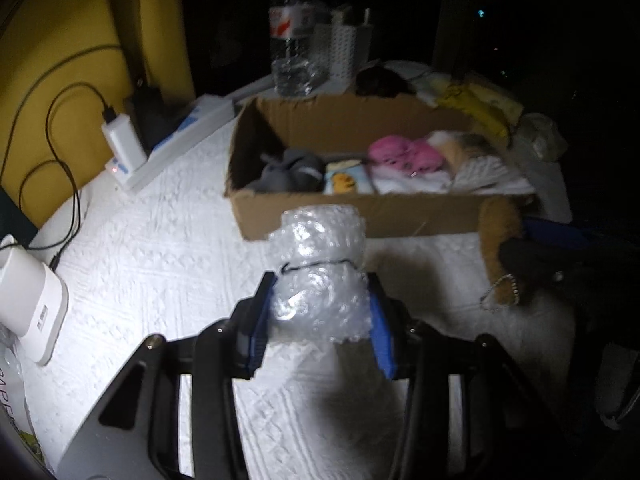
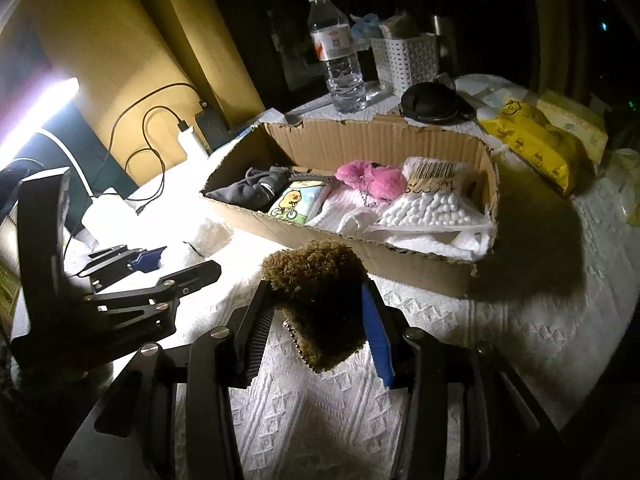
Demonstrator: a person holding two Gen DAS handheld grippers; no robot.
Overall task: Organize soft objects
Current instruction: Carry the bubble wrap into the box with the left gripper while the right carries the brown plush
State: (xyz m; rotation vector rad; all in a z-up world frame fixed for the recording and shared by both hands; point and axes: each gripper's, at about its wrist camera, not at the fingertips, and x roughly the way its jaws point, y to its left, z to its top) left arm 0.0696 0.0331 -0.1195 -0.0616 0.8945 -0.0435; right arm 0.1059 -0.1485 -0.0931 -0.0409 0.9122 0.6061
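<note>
- left gripper [image 1: 322, 320] is clamped on a clear bubble-wrap roll tied with a thin black band [image 1: 320, 268], held above the white textured cloth on the desk [image 1: 168, 240], just short of the near wall of the open brown cardboard box [image 1: 352, 216]. The grip sits on the lower half, below the band. The wrap is squashy, so I'd expect it to creep out of the pads or tip forward if swung fast.
- Roll's free top end is level with the box's near wall. Going straight in risks catching the rim and shoving the box, which looks light, back toward the clear plastic water bottle [image 1: 294, 36].
- Left end of the box holds a grey fabric bundle [image 2: 248, 190] and a small pack printed with a yellow chick on a bicycle [image 2: 294, 202]. The middle and right hold a pink fluffy item [image 2: 372, 180] and a clear bag of white cotton balls [image 2: 424, 208]. Little bare floor remains, so anything dropped on top may roll out.
- right gripper [image 2: 316, 316] is closed on a brown shaggy plush piece with a small bead chain [image 2: 316, 296], also in front of the box, well to the right of the left one. The chain dangles low and could snag on the torn rim.
- Both grippers are loaded and aimed at the same box, so going in together invites a collision.
- Dim scene with a harsh glare on the left, so depth near the rim is hard to judge.
</note>
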